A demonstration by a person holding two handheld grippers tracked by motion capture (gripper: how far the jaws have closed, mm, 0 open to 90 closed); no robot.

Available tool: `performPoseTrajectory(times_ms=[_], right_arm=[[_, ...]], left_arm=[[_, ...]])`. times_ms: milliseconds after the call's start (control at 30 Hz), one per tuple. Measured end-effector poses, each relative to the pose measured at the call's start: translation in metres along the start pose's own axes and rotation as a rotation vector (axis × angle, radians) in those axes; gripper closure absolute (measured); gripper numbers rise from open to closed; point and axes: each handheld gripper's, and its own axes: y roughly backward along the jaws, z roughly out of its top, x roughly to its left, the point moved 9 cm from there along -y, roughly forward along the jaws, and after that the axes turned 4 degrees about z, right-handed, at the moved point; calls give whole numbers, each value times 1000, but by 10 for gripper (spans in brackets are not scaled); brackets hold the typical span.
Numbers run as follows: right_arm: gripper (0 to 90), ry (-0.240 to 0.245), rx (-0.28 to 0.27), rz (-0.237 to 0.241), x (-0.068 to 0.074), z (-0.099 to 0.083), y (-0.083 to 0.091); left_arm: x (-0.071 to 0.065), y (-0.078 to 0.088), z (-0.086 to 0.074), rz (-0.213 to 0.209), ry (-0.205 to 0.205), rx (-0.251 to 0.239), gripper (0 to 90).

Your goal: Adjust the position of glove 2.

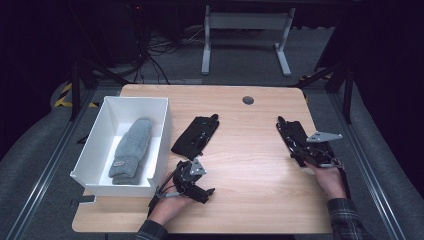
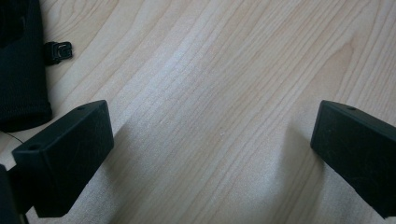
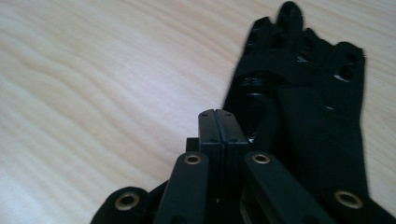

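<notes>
Nearest the person, the left gripper (image 1: 192,182) rests low over the table (image 1: 250,165) near the front edge, its jaws spread wide with only bare wood between them in the left gripper view; at the left edge of that view lies the cuff of a black glove (image 2: 21,70), just beside the left jaw but not between the two. From above, that same glove (image 1: 196,135) lies just past the left gripper, its long axis running away from the person and tilted to the right, fingers at the far end; the left hand is plainly the nearer one to it. Across the table, well apart, the right gripper (image 1: 300,150) has its jaws pressed together; a second black glove (image 3: 303,93) lies under and just right of the jaw tips, stretching straight ahead with its fingers far; whether any cloth is nipped between the pads I cannot tell, since the tips look closed on themselves. Farther left stands a white box (image 1: 95,160) with a grey mitten (image 1: 131,150) lying lengthwise inside; judging by that, the gloves are bound for the box, and the left gripper would need to swing toward the cuff first.
</notes>
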Motion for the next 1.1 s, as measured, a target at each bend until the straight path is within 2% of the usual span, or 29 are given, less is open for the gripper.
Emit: performPoseTrajectory(times_ms=[67, 167, 333, 567, 700, 733, 933, 1100], right_arm=[[900, 1, 40, -26, -10, -5, -8], [900, -1, 68, -24, -12, -10, -13], [900, -14, 69, 12, -5, -11, -13], [900, 24, 79, 84, 26, -11, -13], [900, 50, 89, 135, 51, -13, -11], [900, 50, 89, 135, 51, -13, -11], [900, 92, 96, 203, 85, -11, -14], [900, 122, 100, 247, 106, -11, -15]], left_arm=[[0, 0, 0, 1, -3, 0, 0], [0, 0, 0, -1, -2, 1, 0], [0, 0, 0, 0, -1, 1, 0], [0, 0, 0, 1, -5, 1, 0], [0, 0, 0, 1, -4, 1, 0], [0, 0, 0, 1, -3, 0, 0], [0, 0, 0, 1, -4, 1, 0], [0, 0, 0, 1, -3, 0, 0]])
